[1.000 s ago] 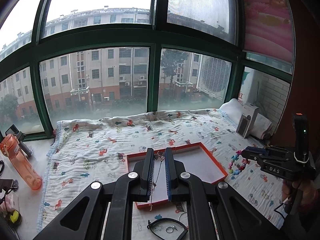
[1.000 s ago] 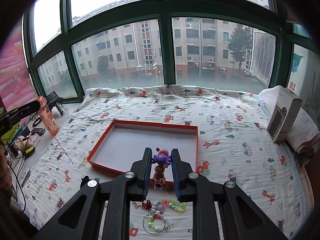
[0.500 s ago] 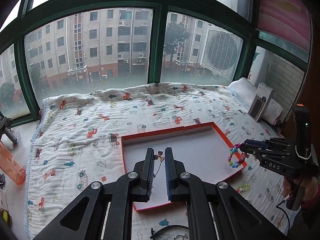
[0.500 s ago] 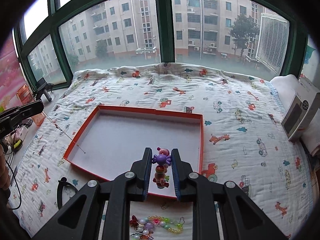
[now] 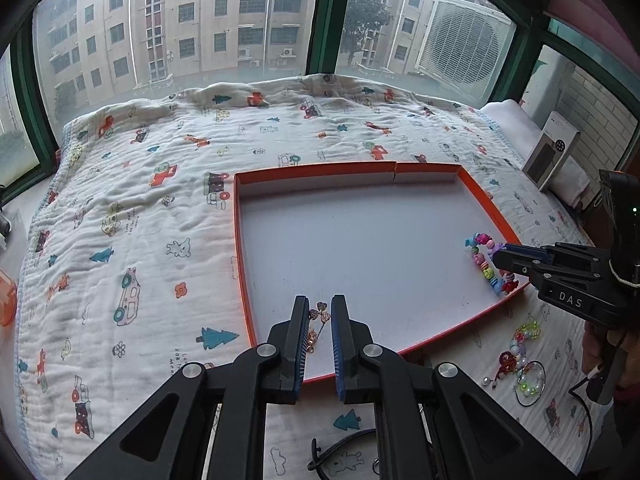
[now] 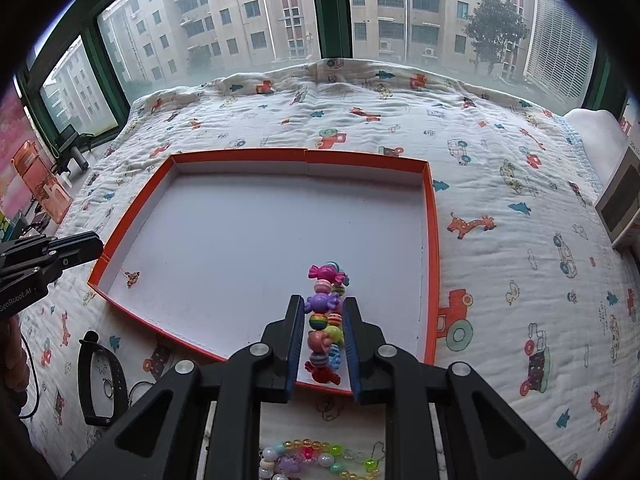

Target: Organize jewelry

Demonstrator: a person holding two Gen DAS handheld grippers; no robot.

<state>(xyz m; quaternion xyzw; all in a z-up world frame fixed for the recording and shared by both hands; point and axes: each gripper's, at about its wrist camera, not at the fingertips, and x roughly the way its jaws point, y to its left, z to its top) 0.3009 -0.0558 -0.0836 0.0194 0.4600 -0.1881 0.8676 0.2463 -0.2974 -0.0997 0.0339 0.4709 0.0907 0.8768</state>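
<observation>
Your left gripper (image 5: 320, 312) sits just over the near rim of the tray (image 5: 360, 170), jaws almost closed, pinching a thin necklace (image 5: 319, 314) whose clover pendant shows at the tips with the chain hanging below between the pads. In the right view the pendant (image 6: 131, 278) lies against the tray floor in the near left corner, close to both rims there.

Your right gripper (image 6: 323, 312) is narrowly parted and clamped on a bead bracelet (image 6: 326, 320). Its lower beads hang right at the near rim, and its upper beads rest on the tray floor near the right wall. From the left view that gripper (image 5: 498, 258) crosses the right rim low.

Nearest you, on the blanket (image 5: 120, 220), lie a black band (image 6: 94, 380) with a small ring (image 6: 108, 388) to the left and loose bead strings (image 6: 320, 458) in the middle, all outside the tray.

Beyond your tips the tray's white floor is bare through the middle and to the far rim, which has a seam at its centre. Farther on, the blanket runs flat to the window (image 6: 332, 8). A box (image 5: 552, 156) stands at far right, an orange bottle (image 6: 38, 176) at far left.
</observation>
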